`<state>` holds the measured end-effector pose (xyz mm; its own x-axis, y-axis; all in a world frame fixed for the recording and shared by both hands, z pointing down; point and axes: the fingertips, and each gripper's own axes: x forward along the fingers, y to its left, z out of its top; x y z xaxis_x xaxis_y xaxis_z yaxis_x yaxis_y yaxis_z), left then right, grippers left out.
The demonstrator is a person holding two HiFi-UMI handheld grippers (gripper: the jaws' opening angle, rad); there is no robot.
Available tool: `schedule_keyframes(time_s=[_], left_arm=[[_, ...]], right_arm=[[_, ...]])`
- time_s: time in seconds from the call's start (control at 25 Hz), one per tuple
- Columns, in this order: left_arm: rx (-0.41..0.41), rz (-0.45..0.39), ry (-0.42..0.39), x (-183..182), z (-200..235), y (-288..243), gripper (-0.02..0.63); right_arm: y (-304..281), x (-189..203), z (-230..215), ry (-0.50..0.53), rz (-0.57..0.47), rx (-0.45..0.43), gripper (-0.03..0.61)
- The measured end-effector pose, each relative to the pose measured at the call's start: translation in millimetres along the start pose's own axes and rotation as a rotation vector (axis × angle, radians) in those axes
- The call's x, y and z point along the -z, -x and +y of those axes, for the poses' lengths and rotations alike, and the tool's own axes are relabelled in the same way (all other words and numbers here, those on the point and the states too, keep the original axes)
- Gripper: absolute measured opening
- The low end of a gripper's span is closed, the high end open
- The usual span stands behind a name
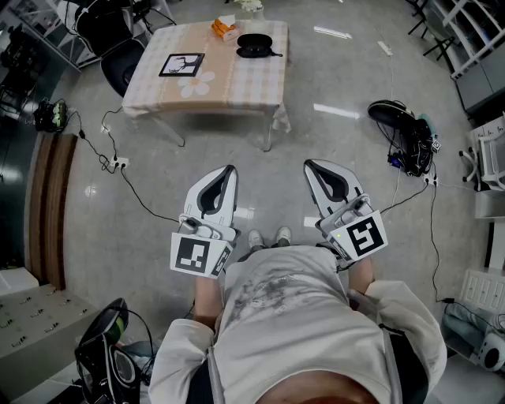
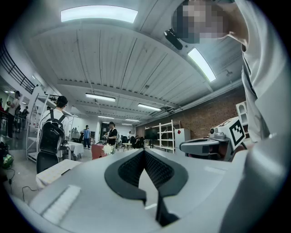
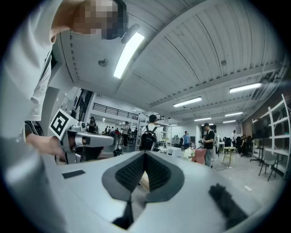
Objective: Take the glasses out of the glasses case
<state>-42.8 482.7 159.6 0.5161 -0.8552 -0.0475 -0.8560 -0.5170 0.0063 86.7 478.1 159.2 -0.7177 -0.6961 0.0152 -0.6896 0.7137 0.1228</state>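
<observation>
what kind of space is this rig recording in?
Probably a shared lab or workshop hall, not a home: ribbed ceiling with strip lights, a brick wall and open shelving, and a power strip with trailing cables on the bare floor.

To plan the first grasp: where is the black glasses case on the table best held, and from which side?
Probably across the short width of the glasses case, coming down from above. It lies flat and low on the table, its long axis left to right, so the long sides give the narrowest span. Whether it is open is too small to tell.
</observation>
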Motion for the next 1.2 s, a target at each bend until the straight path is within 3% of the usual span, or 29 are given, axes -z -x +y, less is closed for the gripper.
schedule_keyframes(time_s=[0.6, 1.2], left_arm=[[-0.037, -0.01, 0.002, -3, -25, -25, 0.008], [-0.081, 0.066, -0.027, 13, -34, -40, 0.008]], right_arm=[[16, 2, -24, 0.006, -0.039, 0.002, 0.017], [13, 12, -40, -0.008, -0.039, -0.034, 0.017]])
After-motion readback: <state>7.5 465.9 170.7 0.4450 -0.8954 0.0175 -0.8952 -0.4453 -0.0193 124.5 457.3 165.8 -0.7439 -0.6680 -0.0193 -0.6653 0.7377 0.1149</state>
